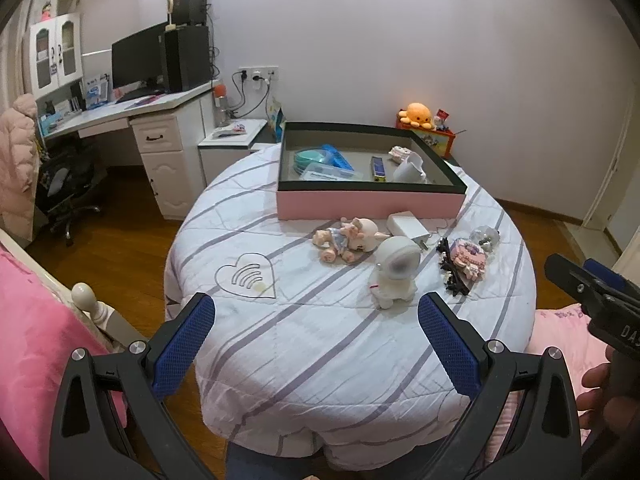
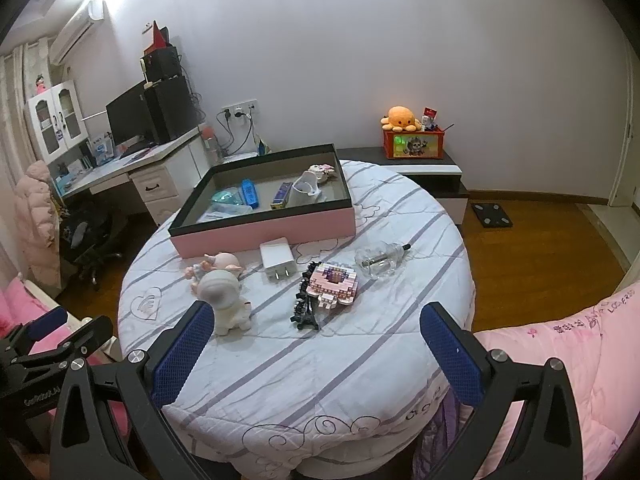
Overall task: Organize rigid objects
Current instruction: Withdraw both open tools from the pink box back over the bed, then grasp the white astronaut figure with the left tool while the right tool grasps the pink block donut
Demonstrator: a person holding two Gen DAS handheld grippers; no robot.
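Left gripper (image 1: 316, 344) and right gripper (image 2: 316, 350): both empty, jaws spread wide, poised above the near table (image 1: 304, 360) edge. Loose items beyond: astronaut figure (image 2: 226, 300), black hair clip (image 2: 304, 304), brick model (image 2: 334, 284), charger (image 2: 278, 260), pig doll (image 1: 346, 238), glass bottle (image 2: 378, 264). Pink box (image 2: 280, 226) farthest, part-filled. Advice: straddle the astronaut squarely, grip its body. Box contents partly hidden by the wall.

Plain pale wall (image 2: 360, 40) behind, wooden floor (image 2: 540, 240) below. Left of the wall socket (image 2: 239, 111): white corner desk (image 1: 160, 106) carrying a dark monitor (image 1: 136, 58), glass-doored cabinet (image 1: 56, 52), air conditioner (image 2: 78, 26) high above. Right of the socket: low dark-topped stand (image 2: 436, 170).
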